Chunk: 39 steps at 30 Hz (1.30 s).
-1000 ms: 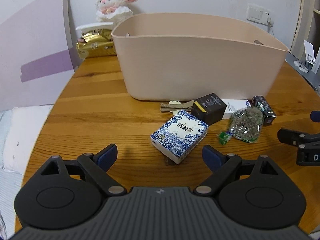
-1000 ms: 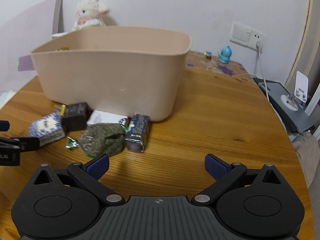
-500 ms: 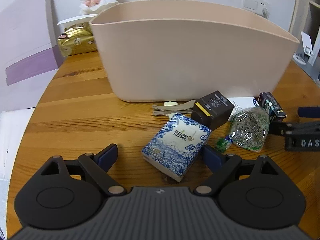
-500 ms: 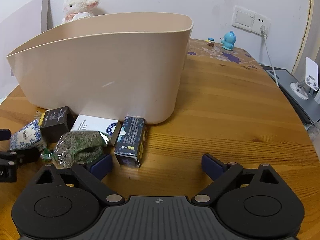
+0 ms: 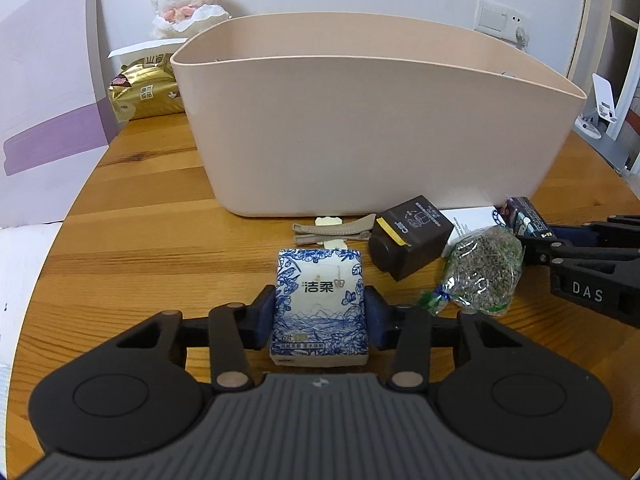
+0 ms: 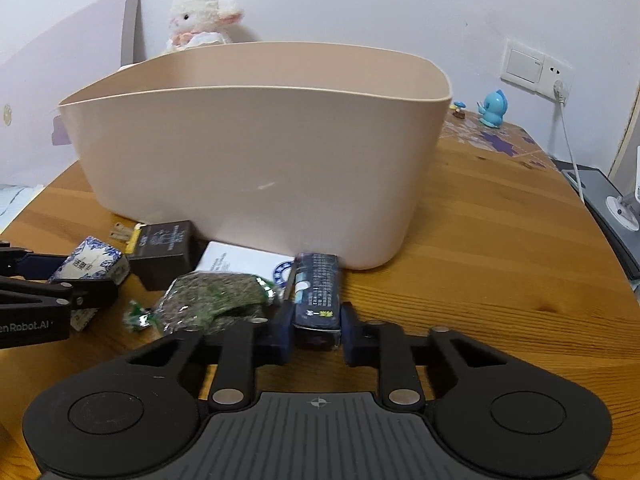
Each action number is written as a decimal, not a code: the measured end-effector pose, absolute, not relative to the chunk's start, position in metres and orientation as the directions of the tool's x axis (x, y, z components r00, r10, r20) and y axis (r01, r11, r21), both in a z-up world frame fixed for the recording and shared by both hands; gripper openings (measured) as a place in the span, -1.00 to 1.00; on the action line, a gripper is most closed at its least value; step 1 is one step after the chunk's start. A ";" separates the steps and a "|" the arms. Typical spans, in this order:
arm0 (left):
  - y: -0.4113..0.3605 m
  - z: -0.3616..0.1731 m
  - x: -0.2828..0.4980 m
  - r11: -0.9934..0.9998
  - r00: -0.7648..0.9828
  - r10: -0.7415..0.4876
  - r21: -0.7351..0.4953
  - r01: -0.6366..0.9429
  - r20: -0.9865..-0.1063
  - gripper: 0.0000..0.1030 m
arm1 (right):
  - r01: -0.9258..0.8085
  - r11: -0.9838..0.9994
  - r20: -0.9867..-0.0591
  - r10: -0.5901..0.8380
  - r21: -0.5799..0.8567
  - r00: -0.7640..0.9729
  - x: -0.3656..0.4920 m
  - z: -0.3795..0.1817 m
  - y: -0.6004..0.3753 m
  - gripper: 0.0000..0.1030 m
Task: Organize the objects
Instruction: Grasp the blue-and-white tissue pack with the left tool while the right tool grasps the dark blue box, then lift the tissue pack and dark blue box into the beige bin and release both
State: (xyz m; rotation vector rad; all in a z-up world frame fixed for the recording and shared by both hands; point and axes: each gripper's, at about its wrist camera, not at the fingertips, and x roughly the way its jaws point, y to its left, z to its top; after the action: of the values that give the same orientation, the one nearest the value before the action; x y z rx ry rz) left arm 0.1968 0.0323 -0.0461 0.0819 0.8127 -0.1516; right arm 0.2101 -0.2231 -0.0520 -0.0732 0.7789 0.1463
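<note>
Gripping tissue pack, left tongs, beige tub ahead

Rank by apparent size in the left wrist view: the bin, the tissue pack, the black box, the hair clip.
1. bin, by far the largest.
2. tissue pack, though it is nearest the camera, so its lead over the box is unsure.
3. black box.
4. hair clip, smallest.

left tool — now closed on tissue pack | right tool — closed on dark box
</note>
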 end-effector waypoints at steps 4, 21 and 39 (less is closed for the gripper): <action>0.035 -0.044 0.188 0.989 0.669 -0.094 0.010 0.149 -0.737 -0.08 | -0.162 0.987 -0.710 0.116 0.003 0.695 0.202 -0.050 -0.225 -0.60; 0.027 -0.004 0.126 0.987 0.735 -0.102 0.022 0.158 -0.670 -0.08 | -0.207 0.978 -0.616 0.175 0.019 0.768 0.125 0.002 -0.235 -0.60; 0.032 0.059 0.107 0.990 0.826 -0.106 0.020 0.140 -0.554 -0.08 | -0.236 0.972 -0.437 0.217 0.010 0.873 0.087 0.074 -0.237 -0.60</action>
State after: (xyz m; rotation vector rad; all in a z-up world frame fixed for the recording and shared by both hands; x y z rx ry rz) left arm 0.1073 0.0319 0.0593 0.0608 0.5847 -0.1307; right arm 0.0872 -0.2368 0.0745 -0.0435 0.4509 0.2363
